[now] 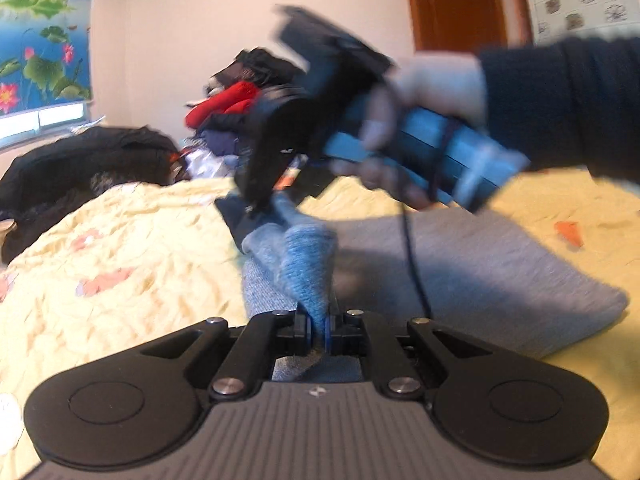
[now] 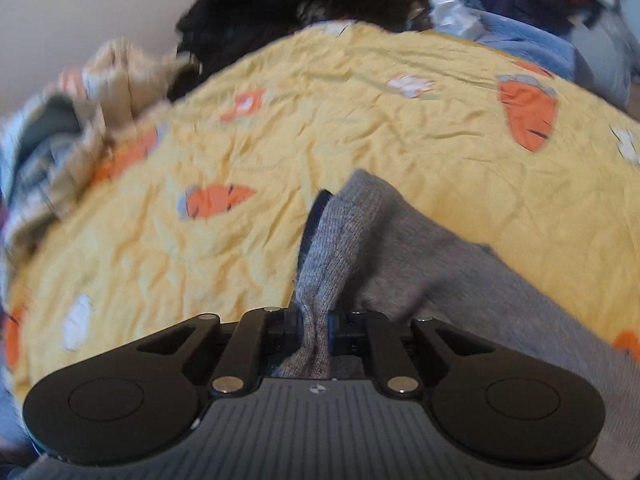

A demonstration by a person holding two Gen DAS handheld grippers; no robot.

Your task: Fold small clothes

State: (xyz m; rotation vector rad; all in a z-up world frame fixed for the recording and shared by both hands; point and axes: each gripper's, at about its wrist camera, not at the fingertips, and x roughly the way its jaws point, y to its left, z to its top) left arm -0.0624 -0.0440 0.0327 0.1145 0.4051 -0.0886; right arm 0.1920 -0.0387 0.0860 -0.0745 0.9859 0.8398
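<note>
Grey knit garment (image 1: 480,264) lies on yellow bedspread (image 1: 140,248), carrot print, one edge lifted at two spots. Left gripper (image 1: 318,326) jaws clamped on a bunched fold, near centre. Right gripper (image 2: 316,328) likewise pinched tight on a grey fold; seen from the left camera it hangs blurred above the garment's far edge, hand (image 1: 424,120) on its blue handle. Far side: black coat (image 1: 80,164), heap of clothes (image 1: 240,112). Beige and striped cloth (image 2: 72,128) bunched far left in right camera
</note>
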